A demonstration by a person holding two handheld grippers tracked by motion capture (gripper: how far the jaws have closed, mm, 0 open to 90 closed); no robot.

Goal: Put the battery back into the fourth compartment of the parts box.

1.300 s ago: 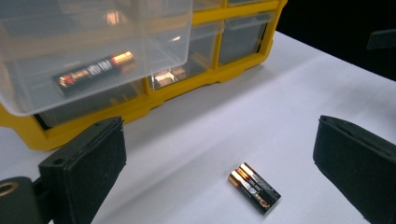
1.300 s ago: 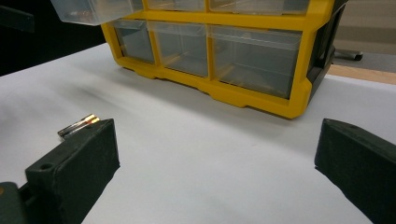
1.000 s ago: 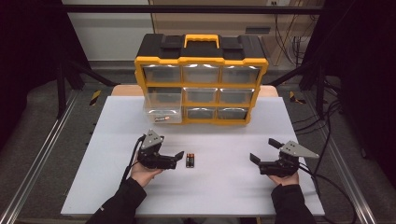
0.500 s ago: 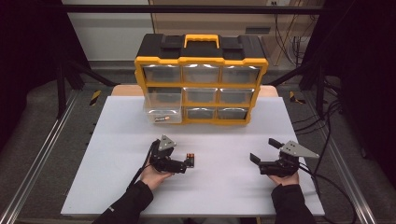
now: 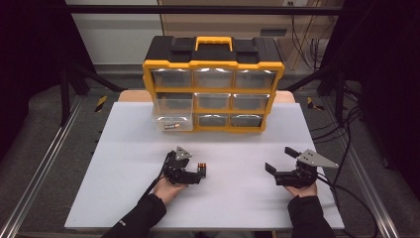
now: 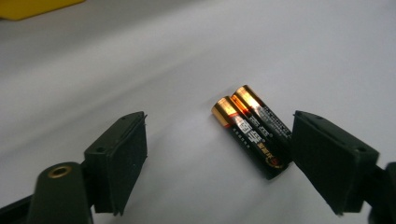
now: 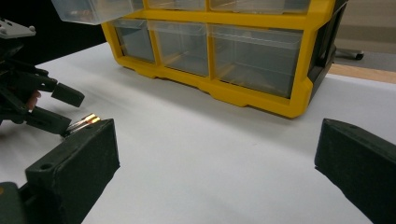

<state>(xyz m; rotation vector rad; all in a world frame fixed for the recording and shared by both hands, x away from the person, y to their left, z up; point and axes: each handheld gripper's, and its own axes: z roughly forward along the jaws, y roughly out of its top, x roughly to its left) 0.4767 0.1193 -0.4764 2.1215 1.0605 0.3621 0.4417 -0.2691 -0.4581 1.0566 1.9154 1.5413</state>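
Two black-and-gold batteries [image 6: 252,128] lie side by side on the white table [image 5: 124,163], also seen in the high view [image 5: 201,168]. My left gripper [image 6: 219,149] is low over the table with a jaw on each side of them. Its jaws have just been closing. The right-hand pad [image 6: 331,158] is at the batteries' far end, while the left-hand pad [image 6: 119,161] stands well apart, so nothing is pinched. In the high view the left gripper [image 5: 197,174] lies level. My right gripper [image 5: 281,159] rests open at the table's right with nothing between its jaws.
A yellow and black organizer [image 5: 213,89] with clear drawers stands at the back of the table. Its lower left drawer [image 5: 172,116] is pulled out and holds something small. Cables trail off to the right [image 5: 346,148]. The table's edges lie close to both forearms.
My left gripper has moved right and down to the batteries, and its jaws have narrowed around them. The right gripper has stayed put.
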